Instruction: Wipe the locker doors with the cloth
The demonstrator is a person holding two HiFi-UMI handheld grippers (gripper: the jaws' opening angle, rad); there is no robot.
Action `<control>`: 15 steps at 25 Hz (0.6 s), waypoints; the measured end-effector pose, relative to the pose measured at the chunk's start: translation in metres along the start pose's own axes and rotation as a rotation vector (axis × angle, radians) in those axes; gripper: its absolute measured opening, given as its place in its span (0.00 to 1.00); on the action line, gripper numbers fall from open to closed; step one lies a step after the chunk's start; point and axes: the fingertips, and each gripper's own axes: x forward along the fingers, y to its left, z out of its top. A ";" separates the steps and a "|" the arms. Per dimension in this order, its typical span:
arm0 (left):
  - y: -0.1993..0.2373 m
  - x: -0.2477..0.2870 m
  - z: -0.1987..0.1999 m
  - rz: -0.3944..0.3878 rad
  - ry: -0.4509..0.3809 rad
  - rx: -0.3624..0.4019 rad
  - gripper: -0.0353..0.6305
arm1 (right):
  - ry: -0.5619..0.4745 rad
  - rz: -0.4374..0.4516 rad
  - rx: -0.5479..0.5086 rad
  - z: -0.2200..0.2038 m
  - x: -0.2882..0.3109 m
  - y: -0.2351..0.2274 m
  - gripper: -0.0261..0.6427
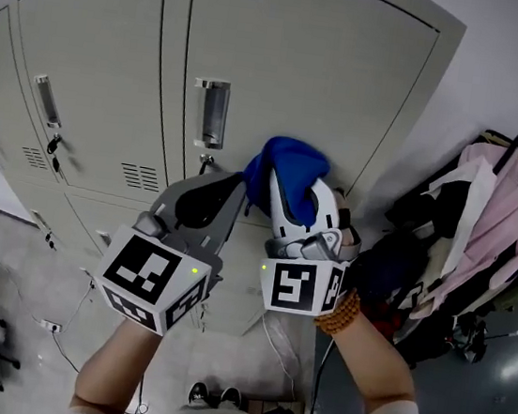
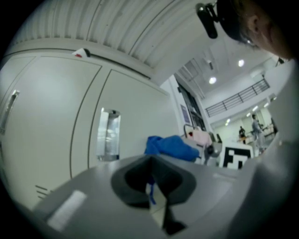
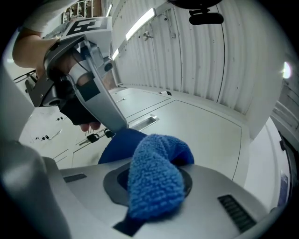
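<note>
- Grey locker doors point(image 1: 98, 66) fill the left and centre, each with a recessed metal handle point(image 1: 213, 113).
- Next, the left hand-held gripper point(image 1: 225, 192) points at the right-hand door with its jaws closed together, just beside the cloth point(image 1: 288, 163).
- Bunched and blue, the cloth sits against that door just below the handle, clenched in the right hand-held gripper point(image 1: 293, 196).
- Pink clothing point(image 1: 509, 211) hangs at far right.
</note>
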 end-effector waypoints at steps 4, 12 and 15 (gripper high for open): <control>-0.004 0.003 -0.022 -0.010 0.023 -0.042 0.06 | 0.029 0.048 -0.002 -0.020 -0.008 0.033 0.07; -0.014 0.012 -0.035 -0.013 0.034 -0.060 0.06 | 0.115 0.157 -0.028 -0.074 -0.037 0.087 0.07; -0.020 0.016 -0.033 -0.022 0.029 -0.061 0.06 | 0.151 0.167 -0.063 -0.092 -0.049 0.086 0.07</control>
